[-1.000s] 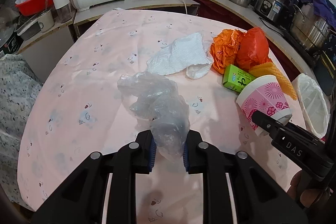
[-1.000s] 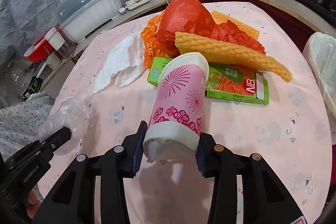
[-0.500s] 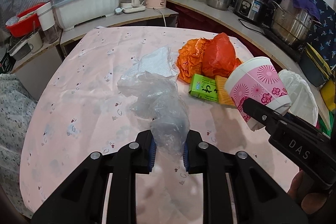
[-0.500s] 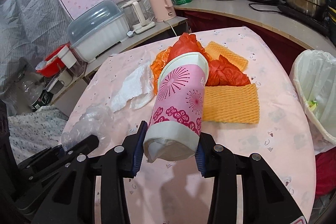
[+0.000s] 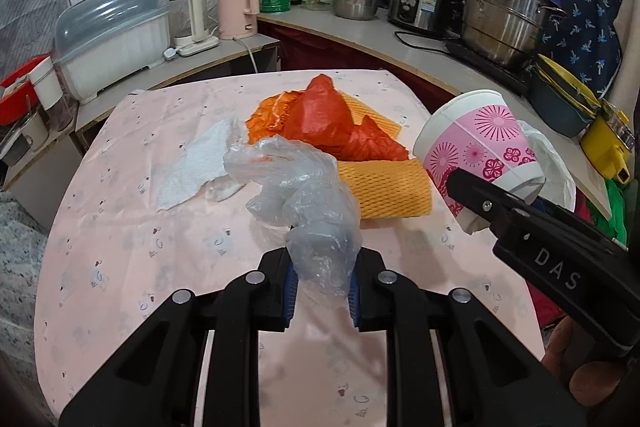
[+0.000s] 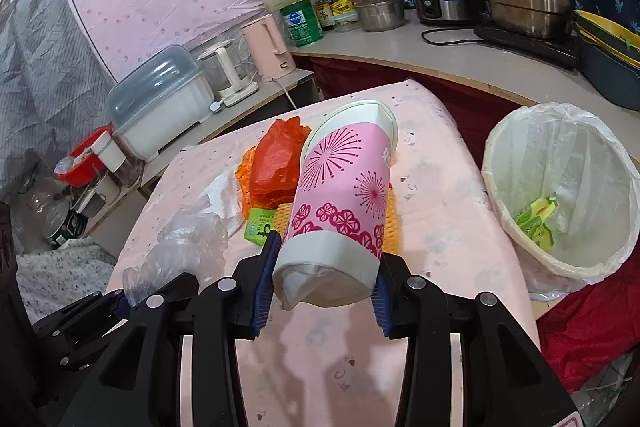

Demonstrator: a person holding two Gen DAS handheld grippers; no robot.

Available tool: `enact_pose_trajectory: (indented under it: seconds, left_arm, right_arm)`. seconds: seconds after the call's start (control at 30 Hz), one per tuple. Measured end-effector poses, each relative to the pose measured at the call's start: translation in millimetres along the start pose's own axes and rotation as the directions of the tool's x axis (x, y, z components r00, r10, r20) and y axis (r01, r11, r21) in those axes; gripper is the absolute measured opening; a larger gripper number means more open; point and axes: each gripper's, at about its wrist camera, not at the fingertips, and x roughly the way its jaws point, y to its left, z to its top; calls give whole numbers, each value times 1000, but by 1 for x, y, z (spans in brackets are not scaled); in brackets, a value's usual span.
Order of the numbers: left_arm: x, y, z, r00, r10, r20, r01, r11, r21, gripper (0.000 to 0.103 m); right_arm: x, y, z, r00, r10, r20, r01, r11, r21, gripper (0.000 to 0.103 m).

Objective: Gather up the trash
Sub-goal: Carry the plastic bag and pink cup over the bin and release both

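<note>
My left gripper is shut on a crumpled clear plastic bag, held above the pink tablecloth. A pink-and-white paper cup lies pinched by its base between the pads of my right gripper, mouth pointing away. In the left wrist view that cup hangs at the right, over the table's edge. The white-lined trash bin stands beside the table on the right, with green wrappers inside. On the table lie an orange-red plastic bag, a yellow foam net, a white paper towel and a green box.
A curved counter behind the table carries steel pots, a rice cooker, a pink kettle and tins. A lidded white dish box sits at the back left. Red cloth lies under the bin.
Both grippers have risen and swung right with their loads. The bin has come into full view beside the right gripper, and the table's trash now lies farther off to the left.
</note>
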Motion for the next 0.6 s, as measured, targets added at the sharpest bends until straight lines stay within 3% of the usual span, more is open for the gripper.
enact_pose_trajectory:
  seconds: [0.3,0.6]
  left_arm:
    - [9,-64,9,998,-57,-9,58,993,99,19]
    - [20,-143,27,986,-165,-22,166,965,201,19]
  right_arm:
    - [-26,-64,-1,996,-71,44,66,992,105,39]
    - [-58,-147,-2,978,-187,87,163,959,231,39]
